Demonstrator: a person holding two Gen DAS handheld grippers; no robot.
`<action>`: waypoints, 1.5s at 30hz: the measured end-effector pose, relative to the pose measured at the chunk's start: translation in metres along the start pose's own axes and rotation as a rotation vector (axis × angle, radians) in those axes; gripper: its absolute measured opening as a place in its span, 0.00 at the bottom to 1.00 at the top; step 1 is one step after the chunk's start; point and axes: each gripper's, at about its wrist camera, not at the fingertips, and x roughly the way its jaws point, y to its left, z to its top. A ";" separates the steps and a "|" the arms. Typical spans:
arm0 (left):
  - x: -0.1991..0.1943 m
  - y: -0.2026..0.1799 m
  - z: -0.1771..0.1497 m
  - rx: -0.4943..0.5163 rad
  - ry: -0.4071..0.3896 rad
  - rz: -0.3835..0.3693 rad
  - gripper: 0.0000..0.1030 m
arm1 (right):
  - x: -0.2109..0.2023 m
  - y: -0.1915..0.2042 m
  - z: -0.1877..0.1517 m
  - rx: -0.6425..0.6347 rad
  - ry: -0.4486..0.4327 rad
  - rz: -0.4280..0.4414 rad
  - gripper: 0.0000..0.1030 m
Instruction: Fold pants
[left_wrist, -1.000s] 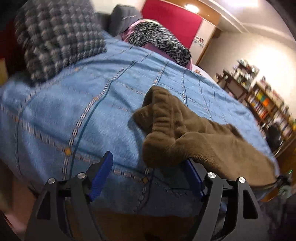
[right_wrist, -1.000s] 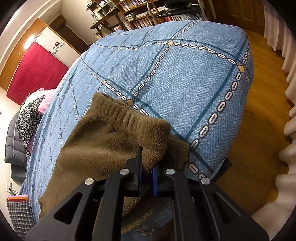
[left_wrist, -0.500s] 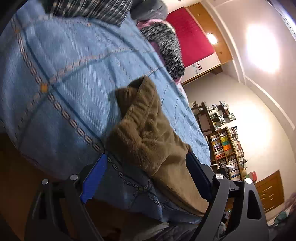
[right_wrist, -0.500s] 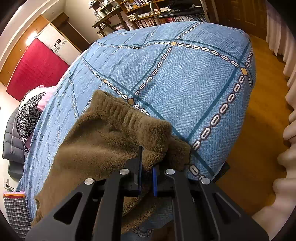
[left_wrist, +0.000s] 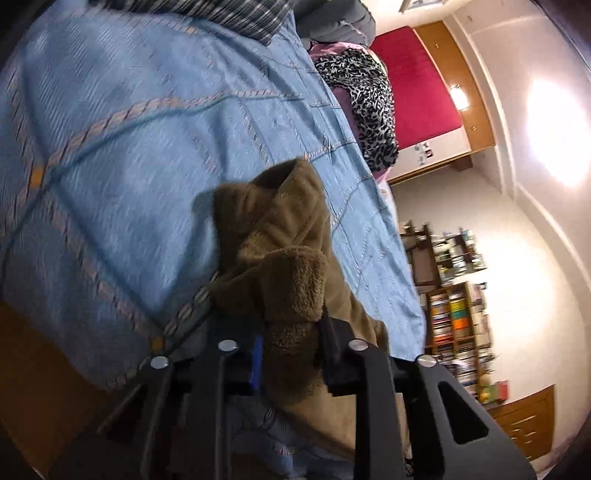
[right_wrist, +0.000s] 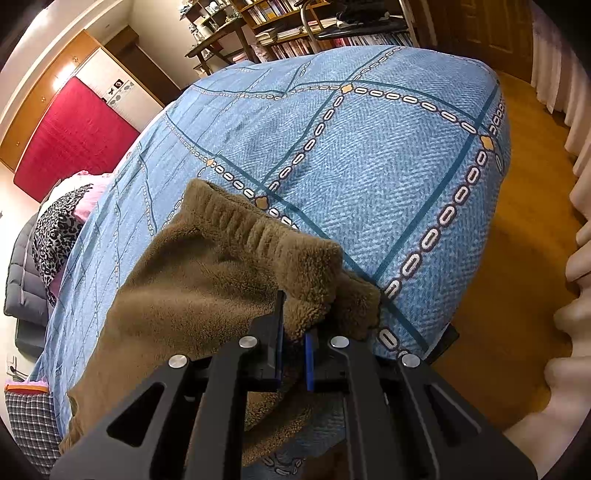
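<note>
Brown fleece pants (left_wrist: 284, 251) lie on a blue patterned bedspread (left_wrist: 129, 158) near the bed's front edge. In the left wrist view my left gripper (left_wrist: 290, 350) is shut on the leg end of the pants, with the fleece bunched between its jaws. In the right wrist view my right gripper (right_wrist: 293, 343) is shut on the corner of the ribbed waistband of the pants (right_wrist: 221, 280), which drape back over the bedspread (right_wrist: 369, 155) toward the left.
A leopard-print garment (left_wrist: 365, 103) and a plaid cushion (left_wrist: 221, 14) lie at the far side of the bed. A bookshelf (left_wrist: 458, 325) stands beyond it. Wooden floor (right_wrist: 517, 295) and a curtain (right_wrist: 576, 258) are at the right of the bed.
My left gripper has moved in over the leg end of the pants and closed on it. My right gripper has kept its hold on the waistband and barely moved.
</note>
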 end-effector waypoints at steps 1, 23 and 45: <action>0.001 -0.010 0.006 0.022 -0.004 0.005 0.17 | 0.000 0.000 -0.001 -0.001 -0.001 -0.002 0.07; 0.017 -0.062 0.078 0.222 -0.012 0.004 0.15 | 0.005 0.009 0.005 0.045 0.022 -0.070 0.07; 0.009 -0.043 0.026 0.354 -0.106 0.438 0.52 | 0.002 0.024 0.003 -0.061 0.007 -0.123 0.12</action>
